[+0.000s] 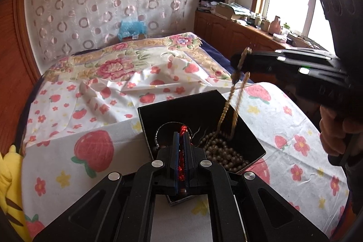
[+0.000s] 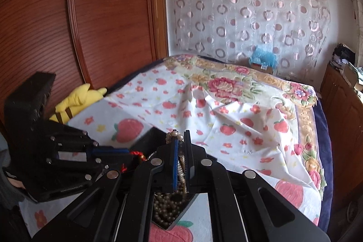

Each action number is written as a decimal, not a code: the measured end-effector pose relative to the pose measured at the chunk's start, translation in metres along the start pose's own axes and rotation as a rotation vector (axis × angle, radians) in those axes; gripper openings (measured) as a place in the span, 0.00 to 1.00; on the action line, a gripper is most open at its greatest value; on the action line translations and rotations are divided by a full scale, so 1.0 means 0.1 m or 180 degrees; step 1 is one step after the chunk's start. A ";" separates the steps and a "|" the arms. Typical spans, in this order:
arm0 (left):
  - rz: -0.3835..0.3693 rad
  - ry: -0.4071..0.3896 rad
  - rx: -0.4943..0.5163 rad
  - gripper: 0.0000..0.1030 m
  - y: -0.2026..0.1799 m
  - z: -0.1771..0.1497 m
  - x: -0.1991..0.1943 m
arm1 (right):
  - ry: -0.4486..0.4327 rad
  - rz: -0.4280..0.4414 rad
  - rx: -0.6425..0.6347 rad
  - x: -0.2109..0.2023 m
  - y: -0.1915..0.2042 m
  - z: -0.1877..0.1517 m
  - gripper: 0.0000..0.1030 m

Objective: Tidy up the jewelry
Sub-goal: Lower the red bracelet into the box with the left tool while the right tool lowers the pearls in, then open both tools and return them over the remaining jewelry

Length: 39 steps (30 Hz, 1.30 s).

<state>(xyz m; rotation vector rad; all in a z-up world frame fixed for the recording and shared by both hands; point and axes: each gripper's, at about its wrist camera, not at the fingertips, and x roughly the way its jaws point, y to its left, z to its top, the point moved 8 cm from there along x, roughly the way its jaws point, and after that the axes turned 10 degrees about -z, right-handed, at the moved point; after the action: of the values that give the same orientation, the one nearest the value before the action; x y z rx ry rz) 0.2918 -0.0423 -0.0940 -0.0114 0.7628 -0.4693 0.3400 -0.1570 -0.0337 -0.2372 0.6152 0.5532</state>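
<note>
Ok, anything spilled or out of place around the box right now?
Nothing spilled. The pearls lie piled inside the black box, and both held strands hang over it: the beige necklace from the right gripper, the red beads in the left gripper. The bedsheet is rumpled.

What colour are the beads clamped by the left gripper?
Red beads, clearest in the left wrist view.
</note>
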 end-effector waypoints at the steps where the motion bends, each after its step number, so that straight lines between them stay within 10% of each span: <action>1: -0.0003 0.0005 -0.0001 0.03 0.00 0.00 0.01 | 0.0011 -0.0015 -0.0007 0.01 0.01 -0.02 0.09; 6: 0.0008 -0.0016 -0.0019 0.20 0.01 -0.01 -0.03 | 0.0055 -0.0050 0.0006 0.04 -0.01 -0.07 0.22; 11: 0.0013 -0.0035 -0.0046 0.21 0.03 -0.09 -0.10 | 0.0091 -0.0056 0.0023 0.00 -0.01 -0.13 0.22; 15: 0.0002 -0.0010 -0.0076 0.21 0.01 -0.24 -0.17 | 0.0206 -0.0087 -0.0111 0.05 0.06 -0.21 0.41; 27: -0.0038 0.0085 -0.0112 0.28 -0.07 -0.59 -0.34 | 0.0367 -0.0154 0.0000 -0.11 -0.04 -0.60 0.41; 39: -0.0179 0.0331 -0.0030 0.37 -0.46 -1.10 -0.37 | 0.0775 0.0057 0.0092 -0.53 0.25 -1.73 0.32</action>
<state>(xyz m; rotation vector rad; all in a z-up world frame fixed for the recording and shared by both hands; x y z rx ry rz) 0.1765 -0.0508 -0.1417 -0.0173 0.8684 -0.5228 0.2074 -0.2222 -0.1408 -0.2744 0.8615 0.5363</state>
